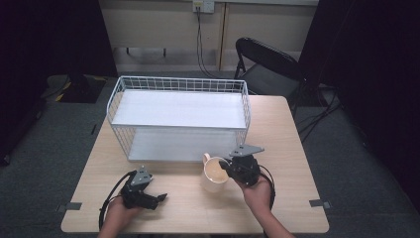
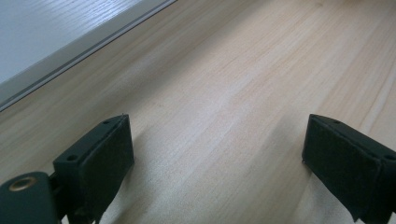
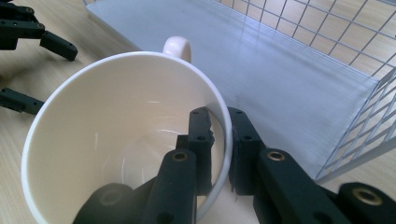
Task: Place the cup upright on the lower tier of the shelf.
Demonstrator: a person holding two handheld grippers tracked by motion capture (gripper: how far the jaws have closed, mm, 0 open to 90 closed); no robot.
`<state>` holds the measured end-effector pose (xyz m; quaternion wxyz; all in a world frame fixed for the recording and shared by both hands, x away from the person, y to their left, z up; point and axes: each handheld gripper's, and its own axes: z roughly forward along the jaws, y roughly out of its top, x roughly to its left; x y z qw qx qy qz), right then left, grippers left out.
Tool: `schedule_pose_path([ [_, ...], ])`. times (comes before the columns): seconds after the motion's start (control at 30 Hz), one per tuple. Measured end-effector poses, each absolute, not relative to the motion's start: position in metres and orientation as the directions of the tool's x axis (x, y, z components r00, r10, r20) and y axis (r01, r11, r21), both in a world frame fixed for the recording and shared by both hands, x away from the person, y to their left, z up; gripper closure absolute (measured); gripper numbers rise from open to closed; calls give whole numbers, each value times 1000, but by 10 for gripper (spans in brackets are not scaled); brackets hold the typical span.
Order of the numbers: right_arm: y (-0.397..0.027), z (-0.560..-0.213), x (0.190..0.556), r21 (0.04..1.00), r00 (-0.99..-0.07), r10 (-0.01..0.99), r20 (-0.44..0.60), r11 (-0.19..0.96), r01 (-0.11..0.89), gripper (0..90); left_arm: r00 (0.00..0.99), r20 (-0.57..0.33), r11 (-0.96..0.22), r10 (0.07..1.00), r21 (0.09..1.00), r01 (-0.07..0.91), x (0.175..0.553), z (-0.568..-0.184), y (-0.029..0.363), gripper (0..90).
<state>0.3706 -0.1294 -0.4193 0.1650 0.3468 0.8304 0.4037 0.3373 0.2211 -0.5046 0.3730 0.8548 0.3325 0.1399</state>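
A cream mug (image 1: 214,173) stands on the wooden table (image 1: 292,148) in front of the white wire shelf rack (image 1: 178,116). My right gripper (image 1: 229,167) is shut on the mug's rim: in the right gripper view one jaw is inside the mug (image 3: 116,140) and the other outside its wall, gripper (image 3: 219,140). The mug's handle (image 3: 177,46) points away toward the rack. My left gripper (image 1: 159,198) rests low on the table at the front left, open with nothing between its jaws (image 2: 215,154), bare wood under it.
The rack's white lower shelf (image 3: 261,60) lies just behind the mug, with wire mesh sides (image 3: 373,112). A black folding chair (image 1: 270,62) stands beyond the table's far right corner. Tape marks (image 1: 319,203) sit near the front corners.
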Motion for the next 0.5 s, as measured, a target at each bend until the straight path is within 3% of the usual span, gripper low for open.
schedule_pose_path([
  [0.5, -121, -418, 377, 796, -673, 739, -30, 425, 431, 817, 740, -9, -501, 672, 730, 465, 337, -505, 221, 83],
])
